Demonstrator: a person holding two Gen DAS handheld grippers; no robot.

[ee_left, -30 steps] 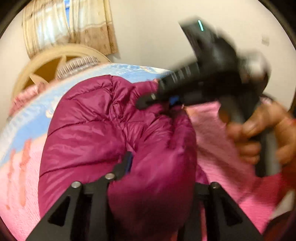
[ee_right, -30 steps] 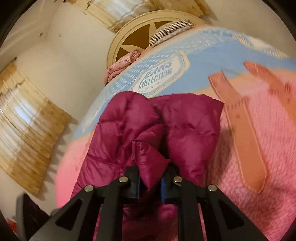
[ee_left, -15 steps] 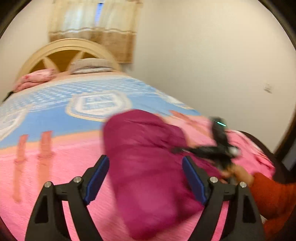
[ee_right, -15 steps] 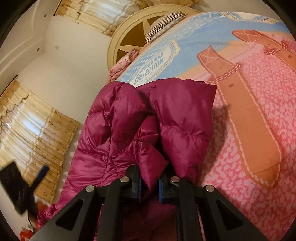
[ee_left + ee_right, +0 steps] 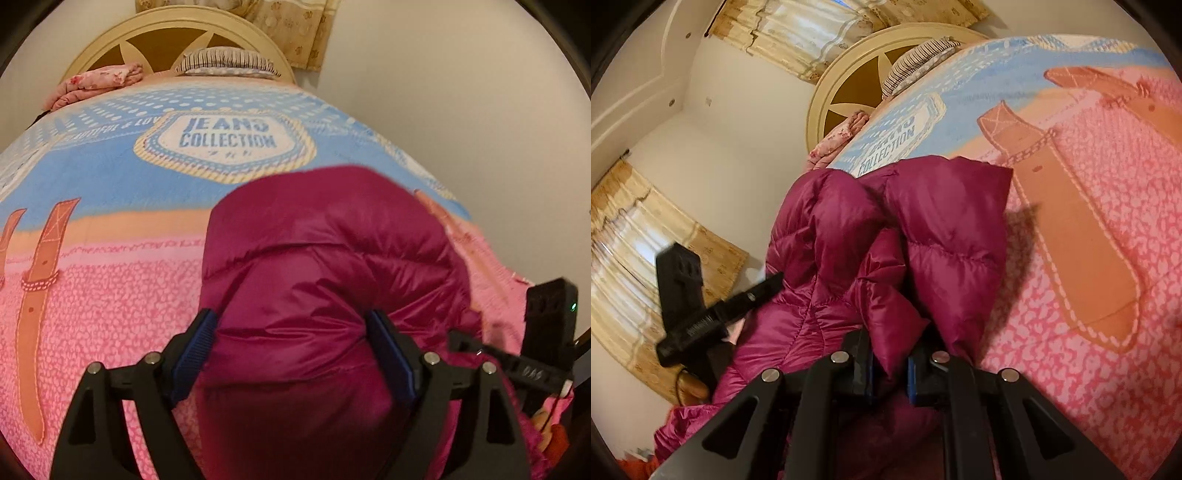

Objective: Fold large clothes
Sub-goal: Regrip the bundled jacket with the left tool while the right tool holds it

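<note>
A magenta puffer jacket [image 5: 325, 258] lies bunched on the bed's pink and blue cover [image 5: 110, 295]. My left gripper [image 5: 291, 354] is open, its blue-padded fingers [image 5: 194, 347] standing wide on either side of a fold of the jacket. My right gripper [image 5: 889, 365] is shut on a fold of the jacket [image 5: 886, 280] and holds it raised. The right gripper also shows at the right edge of the left wrist view [image 5: 543, 332]; the left gripper shows at the left of the right wrist view [image 5: 698, 306].
A cream headboard [image 5: 177, 33] with a striped pillow [image 5: 225, 62] and a folded floral cloth [image 5: 96, 81] stands at the bed's far end. A wall [image 5: 461, 92] runs along the bed's right side. Curtains [image 5: 635, 258] hang behind.
My left gripper let go of the jacket, opened wide and has come down around a fold of it. My right gripper keeps its hold and has shifted little.
</note>
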